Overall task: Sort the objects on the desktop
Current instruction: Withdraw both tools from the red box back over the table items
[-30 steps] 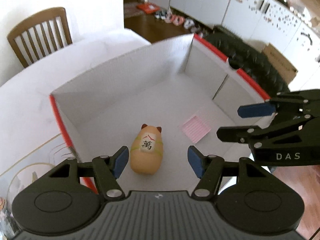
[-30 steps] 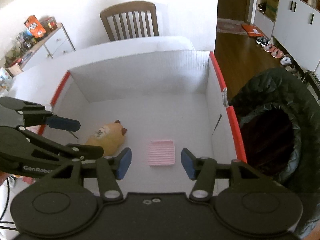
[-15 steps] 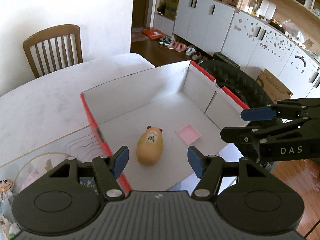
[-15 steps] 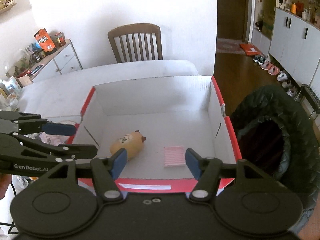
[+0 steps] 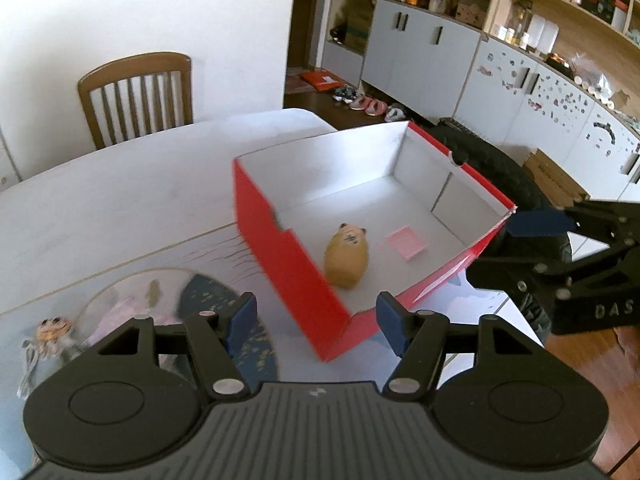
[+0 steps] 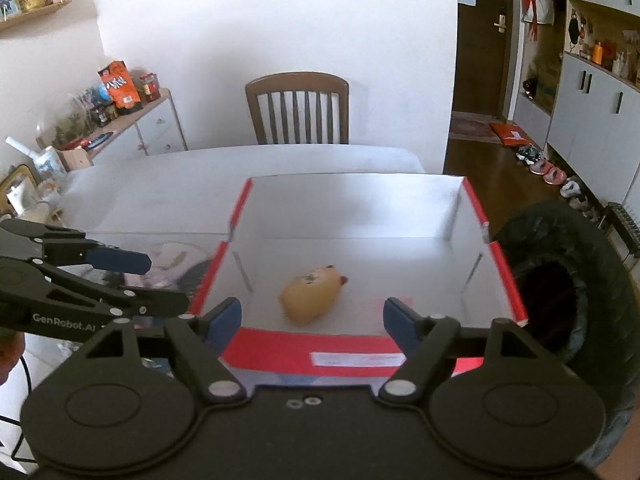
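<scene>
A red box with a white inside [image 5: 280, 256] [image 6: 352, 354] stands on the white table. A tan hamster-shaped figurine [image 5: 346, 260] [image 6: 310, 294] lies on its floor. A pink ribbed pad [image 5: 406, 242] lies beside it; in the right wrist view only its edge [image 6: 394, 301] shows. My left gripper [image 5: 314, 322] is open and empty, held above and in front of the box's near left corner. My right gripper [image 6: 312, 320] is open and empty, above the box's near wall.
A wooden chair [image 6: 298, 108] stands at the table's far side. A black bin [image 6: 560, 292] [image 5: 500, 176] stands right of the box. A picture mat with a small doll [image 5: 52, 332] lies left of the box. A cluttered sideboard [image 6: 120, 120] is far left.
Both grippers have pulled back and up, out of the box toward me. The figurine and pink pad stay on the box floor. Both stay open.
</scene>
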`<move>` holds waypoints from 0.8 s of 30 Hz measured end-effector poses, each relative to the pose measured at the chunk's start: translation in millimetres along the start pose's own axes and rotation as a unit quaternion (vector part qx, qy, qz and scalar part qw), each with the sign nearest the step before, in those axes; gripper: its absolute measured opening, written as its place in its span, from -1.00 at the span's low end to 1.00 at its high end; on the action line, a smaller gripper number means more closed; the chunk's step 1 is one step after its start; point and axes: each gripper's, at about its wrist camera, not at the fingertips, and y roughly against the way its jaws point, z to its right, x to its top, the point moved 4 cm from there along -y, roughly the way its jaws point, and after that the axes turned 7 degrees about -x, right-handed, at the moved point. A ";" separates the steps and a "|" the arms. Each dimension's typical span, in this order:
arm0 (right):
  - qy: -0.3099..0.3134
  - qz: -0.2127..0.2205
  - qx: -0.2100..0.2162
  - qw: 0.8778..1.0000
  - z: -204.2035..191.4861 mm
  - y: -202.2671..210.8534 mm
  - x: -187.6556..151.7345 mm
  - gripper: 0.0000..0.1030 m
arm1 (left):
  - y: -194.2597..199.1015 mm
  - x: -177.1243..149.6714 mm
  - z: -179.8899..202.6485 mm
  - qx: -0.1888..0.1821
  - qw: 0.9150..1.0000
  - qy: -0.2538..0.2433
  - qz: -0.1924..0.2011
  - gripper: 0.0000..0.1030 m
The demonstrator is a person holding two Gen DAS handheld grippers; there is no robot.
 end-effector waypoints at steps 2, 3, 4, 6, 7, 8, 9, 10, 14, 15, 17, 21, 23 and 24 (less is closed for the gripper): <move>0.000 0.001 0.002 1.000 -11.3 1.3 -4.7 0.62 | 9.2 -5.1 -9.5 0.005 1.000 0.004 0.008 0.31; 0.001 0.000 0.001 1.000 -16.3 1.5 -6.9 0.62 | 14.9 -7.9 -15.4 0.009 1.000 0.005 0.012 0.31; 0.002 -0.002 0.001 1.000 -21.0 1.6 -9.2 0.62 | 19.5 -10.4 -21.1 0.011 1.000 0.006 0.015 0.32; 0.005 -0.006 0.002 1.000 -32.3 0.4 -13.6 0.63 | 29.3 -17.0 -34.3 0.014 1.000 0.014 0.021 0.32; 0.006 -0.010 0.002 1.000 -37.0 -0.4 -15.7 0.63 | 34.0 -19.5 -40.1 0.015 0.999 0.018 0.022 0.32; 0.007 -0.013 0.002 1.000 -42.6 -1.7 -17.5 0.63 | 38.3 -22.0 -45.9 0.017 0.999 0.021 0.024 0.32; 0.007 -0.015 0.002 1.000 -47.5 -2.6 -18.8 0.63 | 43.4 -25.3 -52.9 0.019 0.999 0.023 0.025 0.32; 0.007 -0.017 0.002 1.000 -52.4 -3.3 -20.1 0.64 | 47.8 -28.3 -58.3 0.021 0.999 0.025 0.026 0.32; 0.016 -0.021 0.006 1.000 -74.5 -4.9 -25.7 0.68 | 63.8 -41.4 -81.8 0.030 0.998 0.035 0.031 0.33; 0.020 -0.022 0.006 1.000 -79.6 -5.0 -27.1 0.69 | 67.4 -45.1 -87.7 0.030 0.998 0.038 0.032 0.33; 0.026 -0.025 0.005 0.999 -90.4 -5.9 -30.4 0.70 | 73.1 -51.4 -97.9 0.031 0.998 0.043 0.033 0.33; 0.024 -0.032 -0.003 0.999 -107.1 -9.6 -36.0 0.70 | 83.7 -62.1 -118.3 0.034 0.997 0.052 0.036 0.33; 0.020 -0.035 -0.006 0.999 -113.3 -10.7 -38.4 0.70 | 88.1 -66.5 -127.3 0.037 0.997 0.054 0.039 0.33; 0.020 -0.037 -0.009 0.999 -117.0 -11.4 -39.6 0.70 | 90.7 -69.5 -132.4 0.038 0.997 0.055 0.041 0.33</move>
